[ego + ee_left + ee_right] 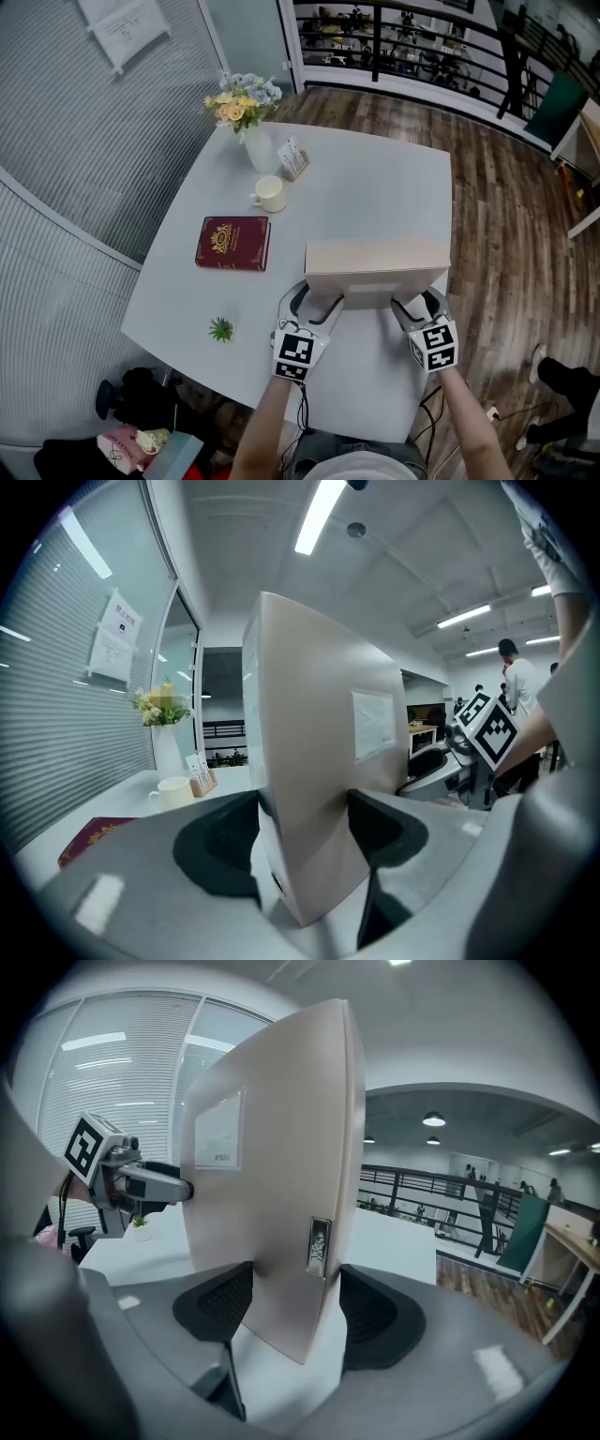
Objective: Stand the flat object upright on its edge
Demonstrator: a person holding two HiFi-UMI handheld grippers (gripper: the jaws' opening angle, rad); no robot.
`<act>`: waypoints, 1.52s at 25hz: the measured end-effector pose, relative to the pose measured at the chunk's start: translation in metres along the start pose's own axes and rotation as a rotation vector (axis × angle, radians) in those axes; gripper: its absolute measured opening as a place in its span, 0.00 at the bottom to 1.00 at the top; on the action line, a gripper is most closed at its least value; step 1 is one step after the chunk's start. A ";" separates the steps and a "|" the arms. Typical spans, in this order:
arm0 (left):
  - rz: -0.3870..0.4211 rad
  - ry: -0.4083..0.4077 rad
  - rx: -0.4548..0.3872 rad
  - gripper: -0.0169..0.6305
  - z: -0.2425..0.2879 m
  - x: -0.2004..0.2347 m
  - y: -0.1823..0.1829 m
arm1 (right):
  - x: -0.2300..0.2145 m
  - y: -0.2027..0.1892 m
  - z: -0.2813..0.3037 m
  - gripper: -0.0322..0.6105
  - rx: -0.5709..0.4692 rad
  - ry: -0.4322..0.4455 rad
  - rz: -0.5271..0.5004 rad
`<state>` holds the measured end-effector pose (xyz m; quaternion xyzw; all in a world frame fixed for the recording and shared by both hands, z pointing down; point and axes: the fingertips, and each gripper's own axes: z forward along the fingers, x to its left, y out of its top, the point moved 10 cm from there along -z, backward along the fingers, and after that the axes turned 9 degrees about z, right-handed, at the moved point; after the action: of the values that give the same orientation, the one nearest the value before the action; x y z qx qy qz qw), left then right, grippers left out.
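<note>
As both grippers clamp its lower corners, the beige flat object [375, 267] stands raised on the white table [375, 178], low and right of centre in the head view. The left gripper [317, 302] has its jaws closed on the object's left end, and the right gripper [417, 305] has its jaws closed on the right end. The lift looks largely done. What appears to be left is to settle the object square on its edge and let go. No view shows clearly whether the lower edge already bears on the table.

Only the head view takes in the rest of the table: a red book [232, 243] at centre left, a cup [270, 194] and a vase of flowers [246, 112] above it, and a small plant [221, 329] at lower left, all well apart from the object.

The left gripper view shows dark pads pressed to both faces and a pale label [373, 724]. The right gripper view shows a small metal tag [319, 1246] on the narrow side, hidden from above.
</note>
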<state>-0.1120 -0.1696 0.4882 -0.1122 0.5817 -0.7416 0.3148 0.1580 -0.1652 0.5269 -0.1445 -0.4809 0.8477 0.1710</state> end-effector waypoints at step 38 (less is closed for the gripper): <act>-0.180 0.191 -0.088 0.52 -0.069 -0.019 0.024 | 0.024 0.030 -0.074 0.69 -0.234 -0.095 -0.022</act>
<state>-0.1261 -0.1069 0.4489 -0.1069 0.6286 -0.7478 0.1849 0.1617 -0.1127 0.4624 -0.1177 -0.5857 0.7898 0.1390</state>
